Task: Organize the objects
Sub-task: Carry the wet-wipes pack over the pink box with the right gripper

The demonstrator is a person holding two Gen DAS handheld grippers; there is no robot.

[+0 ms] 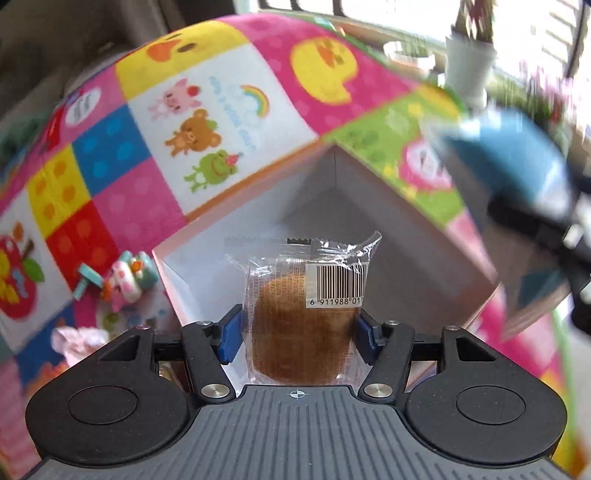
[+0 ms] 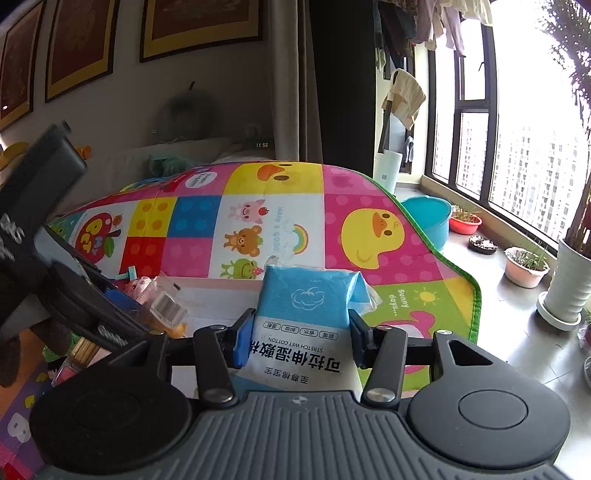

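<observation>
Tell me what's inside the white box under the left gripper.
The white box shows bare inner walls and floor. The wrapped brown cake, clamped in the left gripper, hides the floor behind it.

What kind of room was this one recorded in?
Most likely a home living room or bedroom by a high-rise window. A cartoon play mat covers the floor, framed pictures hang on the wall, and laundry and potted plants line the window.

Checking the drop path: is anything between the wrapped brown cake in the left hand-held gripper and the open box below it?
Nothing visible: the clear-wrapped brown cake hangs over the white cardboard box's bare interior.
</observation>
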